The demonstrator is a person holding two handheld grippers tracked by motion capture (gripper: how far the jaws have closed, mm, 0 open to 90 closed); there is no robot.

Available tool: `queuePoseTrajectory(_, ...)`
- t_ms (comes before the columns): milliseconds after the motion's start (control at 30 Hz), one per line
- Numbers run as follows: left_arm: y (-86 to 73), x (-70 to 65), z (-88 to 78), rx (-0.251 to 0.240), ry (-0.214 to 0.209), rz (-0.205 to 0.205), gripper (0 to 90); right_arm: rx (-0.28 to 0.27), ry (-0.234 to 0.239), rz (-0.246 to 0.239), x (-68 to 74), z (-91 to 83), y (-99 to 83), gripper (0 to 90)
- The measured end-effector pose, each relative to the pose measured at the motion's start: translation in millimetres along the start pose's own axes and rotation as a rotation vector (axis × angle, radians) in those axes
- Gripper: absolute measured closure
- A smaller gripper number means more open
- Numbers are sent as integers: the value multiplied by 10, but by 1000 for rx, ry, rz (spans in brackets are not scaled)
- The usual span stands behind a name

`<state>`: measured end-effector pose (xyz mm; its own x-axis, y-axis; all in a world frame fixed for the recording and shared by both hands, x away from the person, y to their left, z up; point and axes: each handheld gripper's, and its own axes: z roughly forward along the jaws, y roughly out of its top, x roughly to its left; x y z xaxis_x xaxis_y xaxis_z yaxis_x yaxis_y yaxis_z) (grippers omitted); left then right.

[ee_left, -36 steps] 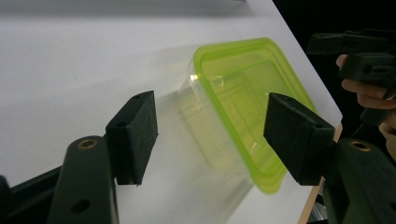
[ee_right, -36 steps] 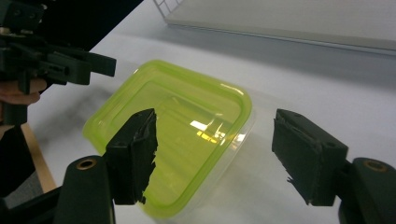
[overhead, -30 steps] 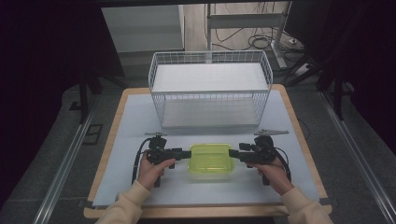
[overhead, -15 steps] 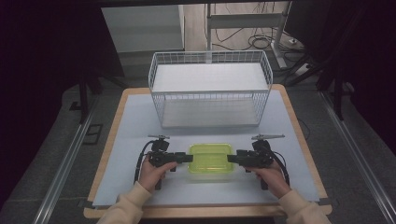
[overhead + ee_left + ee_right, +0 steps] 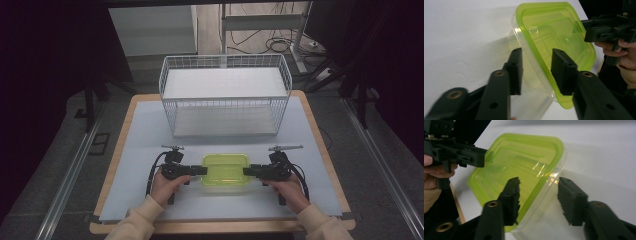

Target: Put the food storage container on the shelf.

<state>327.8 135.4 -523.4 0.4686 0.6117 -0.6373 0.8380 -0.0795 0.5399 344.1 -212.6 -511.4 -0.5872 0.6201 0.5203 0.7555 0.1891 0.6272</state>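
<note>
We held our left gripper (image 5: 202,170) and right gripper (image 5: 248,171) low, pointing at each other, their jaws just closing in.

Dim room, grey floor (image 5: 60,150)

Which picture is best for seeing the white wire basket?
The high view: the whole white wire basket stands there at the far side of the table, beyond the green-lidded box. The two gripper views look closely at that box, with each gripper's own jaws on either side of its end.
</note>
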Motion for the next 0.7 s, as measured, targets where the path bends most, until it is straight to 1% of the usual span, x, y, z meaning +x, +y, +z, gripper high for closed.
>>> queuePoseTrajectory(33,-2,-3,4,-2,1,2,659,6,1,-2,10,1,-1,613)
queuePoseTrajectory(67,-2,0,4,2,-4,3,669,12,-11,-9,20,6,-5,635)
queuePoseTrajectory(100,-4,-4,4,3,-7,3,679,17,-9,-8,25,11,-10,645)
queuePoseTrajectory(133,-5,-10,1,5,-6,6,687,19,0,10,20,10,-9,660)
queuePoseTrajectory(300,-30,-79,-37,-8,-7,26,719,14,8,45,28,-32,-6,717)
queuePoseTrajectory(367,-37,-92,-53,-14,-3,39,738,11,17,47,38,-62,-1,740)
queuePoseTrajectory(500,-54,-106,-74,-22,-1,44,765,0,28,48,63,-104,5,772)
queuePoseTrajectory(567,-66,-110,-84,-37,-18,26,779,-7,30,52,66,-115,8,788)
queuePoseTrajectory(600,-68,-117,-95,-37,-20,24,791,-12,31,55,64,-124,9,800)
queuePoseTrajectory(667,-73,-153,-103,-39,-7,39,801,-21,44,68,53,-144,16,809)
queuePoseTrajectory(700,-75,-171,-110,-46,-1,51,801,-22,44,65,52,-149,19,810)
